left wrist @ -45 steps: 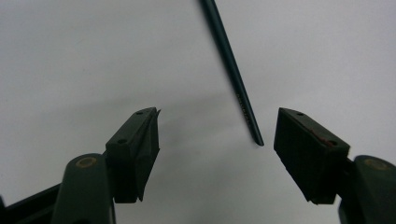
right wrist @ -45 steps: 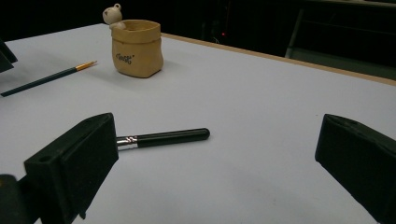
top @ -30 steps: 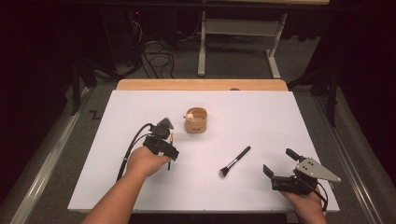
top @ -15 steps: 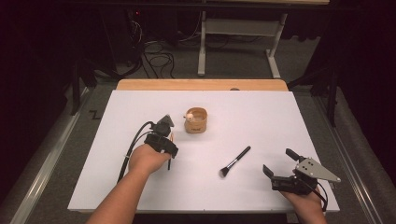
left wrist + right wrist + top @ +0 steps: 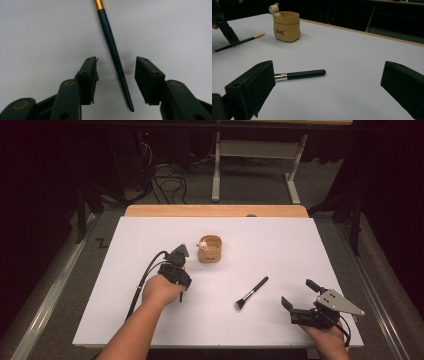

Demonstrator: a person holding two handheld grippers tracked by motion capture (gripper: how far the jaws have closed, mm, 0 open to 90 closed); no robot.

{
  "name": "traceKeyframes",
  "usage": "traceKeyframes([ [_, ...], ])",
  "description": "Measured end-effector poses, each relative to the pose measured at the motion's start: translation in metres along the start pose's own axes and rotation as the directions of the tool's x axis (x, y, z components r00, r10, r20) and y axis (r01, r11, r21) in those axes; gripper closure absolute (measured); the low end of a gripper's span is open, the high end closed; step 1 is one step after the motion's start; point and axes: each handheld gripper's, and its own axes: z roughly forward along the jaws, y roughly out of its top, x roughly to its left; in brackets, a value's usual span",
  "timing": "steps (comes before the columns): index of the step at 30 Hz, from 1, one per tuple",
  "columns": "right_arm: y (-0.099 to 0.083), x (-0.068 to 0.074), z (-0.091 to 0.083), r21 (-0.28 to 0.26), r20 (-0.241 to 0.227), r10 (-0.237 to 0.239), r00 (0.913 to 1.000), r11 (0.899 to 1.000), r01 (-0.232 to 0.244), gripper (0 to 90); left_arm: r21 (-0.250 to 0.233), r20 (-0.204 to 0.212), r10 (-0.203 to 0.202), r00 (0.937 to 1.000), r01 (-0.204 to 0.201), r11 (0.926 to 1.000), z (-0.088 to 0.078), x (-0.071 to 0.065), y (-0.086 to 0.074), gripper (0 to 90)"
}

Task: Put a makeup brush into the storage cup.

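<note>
Black grippers point(image 5: 176, 265) — grey plate point(image 5: 339, 301), trailing cables point(image 5: 142, 280)

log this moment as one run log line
left tool: jaws closing around thin brush, not gripping | right tool: open, idle | pot: upright

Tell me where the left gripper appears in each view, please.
High view: the left gripper is left of centre, near the pot.
Left gripper view: its jaws rise from the bottom. They have just been closing around the thin brush, with the pads still clear of it.
Right gripper view: it is in the top left corner, over that brush.
Shared landmark: the white table.
</note>
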Motion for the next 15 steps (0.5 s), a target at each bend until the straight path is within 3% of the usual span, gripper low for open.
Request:
traceKeyframes([
  [7,-0.0001,0.0001,0.0004,-0.001,0.0,-0.008,1.0,1.0,0.008,0.2,0.01,-0.013,-0.002,0.9999,0.002,0.9999,0.0019,-0.0019,0.0018,65.5],
  [12,-0.0002,0.0001,0.0008,-0.001,-0.001,-0.013,0.9999,1.0,0.013,0.2,0.022,-0.021,0.01,0.9997,-0.01,0.9997,0.0035,-0.0049,0.0025,67.5],
  [15,-0.0001,0.0,0.0006,-0.002,0.001,-0.011,0.9999,1.0,0.011,0.2,0.025,-0.046,0.027,0.9986,-0.025,0.9994,0.0041,-0.0077,0.0025,69.0],
])
